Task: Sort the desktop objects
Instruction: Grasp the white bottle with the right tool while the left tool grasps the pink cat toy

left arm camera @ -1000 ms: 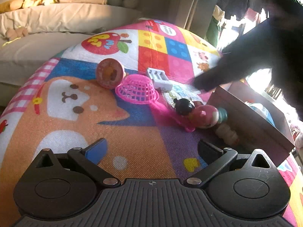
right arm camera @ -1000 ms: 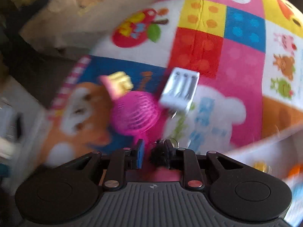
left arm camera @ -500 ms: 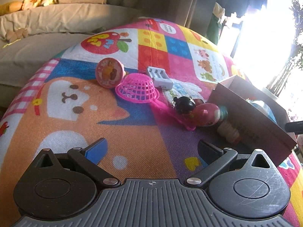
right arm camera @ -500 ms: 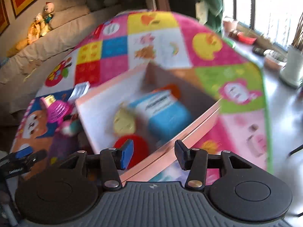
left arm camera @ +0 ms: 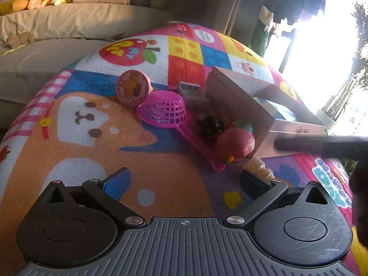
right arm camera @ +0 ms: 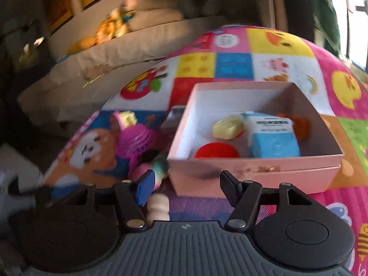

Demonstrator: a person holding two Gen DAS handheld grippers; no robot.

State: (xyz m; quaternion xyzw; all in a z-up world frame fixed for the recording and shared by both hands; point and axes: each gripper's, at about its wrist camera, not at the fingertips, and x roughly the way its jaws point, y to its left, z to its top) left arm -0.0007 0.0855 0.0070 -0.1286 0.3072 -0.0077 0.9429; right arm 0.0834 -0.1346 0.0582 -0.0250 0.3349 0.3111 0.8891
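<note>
Nearest, left gripper [left arm camera: 185, 181] spread wide, empty, over the play mat [left arm camera: 69, 161]. Right gripper [right arm camera: 185, 181] likewise wide, empty, just short of the pink box [right arm camera: 253, 168]. Ahead of the left: one pink strainer [left arm camera: 164, 111], one round pink toy [left arm camera: 235, 146], one disc [left arm camera: 133, 87]. Box holds one blue carton [right arm camera: 272, 135], print unreadable; one red, possibly a ball [right arm camera: 216, 150].

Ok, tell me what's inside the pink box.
The pink box holds a blue-and-white carton, a yellow block, a red round thing and something orange half hidden behind the carton.
</note>
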